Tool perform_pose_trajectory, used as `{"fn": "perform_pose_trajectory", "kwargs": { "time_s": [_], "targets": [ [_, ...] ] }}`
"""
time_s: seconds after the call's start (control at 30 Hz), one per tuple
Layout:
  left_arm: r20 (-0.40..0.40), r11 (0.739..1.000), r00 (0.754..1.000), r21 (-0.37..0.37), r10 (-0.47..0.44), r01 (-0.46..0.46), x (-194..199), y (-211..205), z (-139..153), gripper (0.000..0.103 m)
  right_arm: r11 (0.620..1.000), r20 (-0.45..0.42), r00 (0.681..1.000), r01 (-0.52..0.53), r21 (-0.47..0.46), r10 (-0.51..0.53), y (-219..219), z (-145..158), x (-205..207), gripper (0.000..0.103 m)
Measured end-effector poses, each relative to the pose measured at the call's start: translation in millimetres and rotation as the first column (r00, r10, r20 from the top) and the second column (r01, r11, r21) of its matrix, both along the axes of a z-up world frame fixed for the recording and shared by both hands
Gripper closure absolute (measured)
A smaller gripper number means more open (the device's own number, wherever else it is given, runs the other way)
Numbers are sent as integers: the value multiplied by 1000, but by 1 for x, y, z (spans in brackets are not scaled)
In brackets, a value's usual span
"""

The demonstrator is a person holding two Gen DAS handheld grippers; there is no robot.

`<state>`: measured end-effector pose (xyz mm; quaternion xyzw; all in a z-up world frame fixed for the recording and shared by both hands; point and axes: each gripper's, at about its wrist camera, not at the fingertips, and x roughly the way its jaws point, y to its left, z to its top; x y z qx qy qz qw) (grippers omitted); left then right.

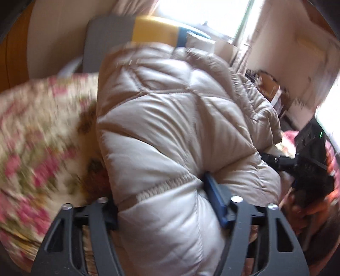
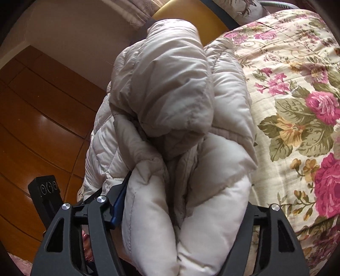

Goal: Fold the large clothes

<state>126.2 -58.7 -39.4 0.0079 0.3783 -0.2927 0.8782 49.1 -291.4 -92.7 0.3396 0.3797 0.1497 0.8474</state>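
Observation:
A pale beige quilted puffer jacket [image 1: 170, 127] fills the left wrist view, bunched up over a floral bedspread [image 1: 38, 131]. My left gripper [image 1: 167, 210] is shut on a thick fold of the jacket, with its blue pad [image 1: 214, 199] pressed against the fabric. In the right wrist view the same jacket [image 2: 170, 102] hangs in a folded bundle. My right gripper [image 2: 180, 214] is shut on its puffy edge, with only the left blue pad [image 2: 119, 203] showing. The right gripper's black body [image 1: 306, 157] shows at the right of the left view.
The floral bedspread [image 2: 297, 106] covers the bed at right. A wooden floor [image 2: 38, 118] lies at left. A grey and yellow cushioned board [image 1: 136, 31] stands behind the jacket near a bright window [image 1: 204, 14]. Clutter [image 1: 269, 87] sits by the far wall.

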Motion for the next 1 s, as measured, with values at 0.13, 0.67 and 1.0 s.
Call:
{"fn": "perform_pose_trajectory", "kwargs": {
  "time_s": [0.13,0.67,1.0],
  "targets": [
    [136,999,991,51,-5,-2,-7,2,19,55,1000,41,999,-13,-14,13,18,12,1,38],
    [387,973,912,117,139,-198,39,53,52,61,984,232,962,-110,-143,142,127,20,115,39],
    [310,908,906,211,289,-361,94,87,-14,57,957,111,989,-64,-282,99,179,-29,190,19]
  ]
}}
